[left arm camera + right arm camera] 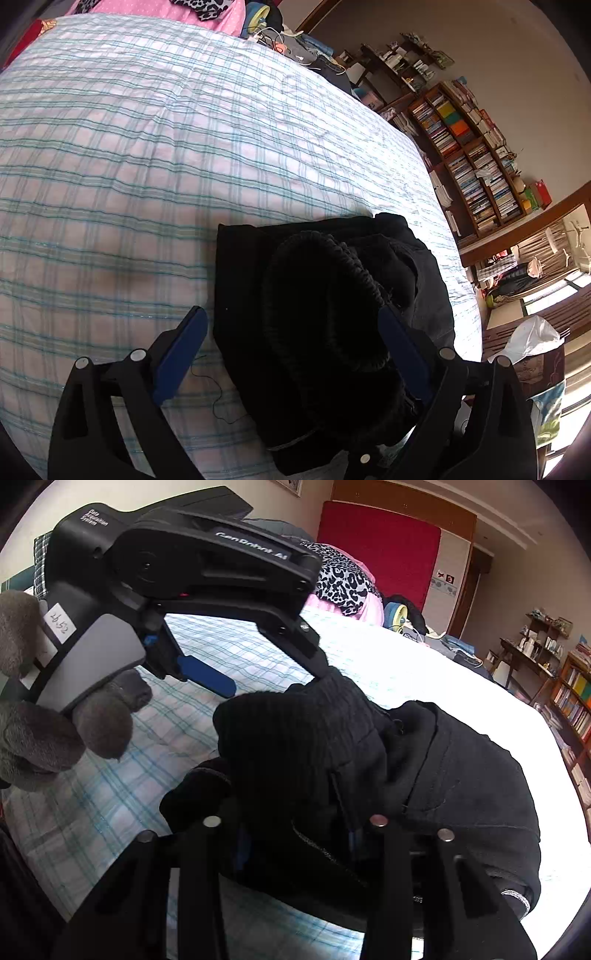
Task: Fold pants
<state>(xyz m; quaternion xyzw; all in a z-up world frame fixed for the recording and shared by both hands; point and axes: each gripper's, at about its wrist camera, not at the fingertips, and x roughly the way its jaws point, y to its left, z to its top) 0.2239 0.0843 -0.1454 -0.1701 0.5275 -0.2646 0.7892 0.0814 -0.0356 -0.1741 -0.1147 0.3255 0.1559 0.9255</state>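
black pants (325,332) on plaid bedspread (147,166)

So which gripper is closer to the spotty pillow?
Left. The left gripper sits ahead, toward the spotty pillow; the right gripper is further back, jaws in the black pants.

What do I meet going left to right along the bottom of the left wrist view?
Left blue finger pad → loose black thread on the plaid bedsheet → bundled black pants → right blue finger pad → white plastic bag.

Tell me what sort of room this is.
Most likely a bedroom in a home: a bed with a plaid cover and red headboard, pillows at its head, and a full bookshelf along the wall.
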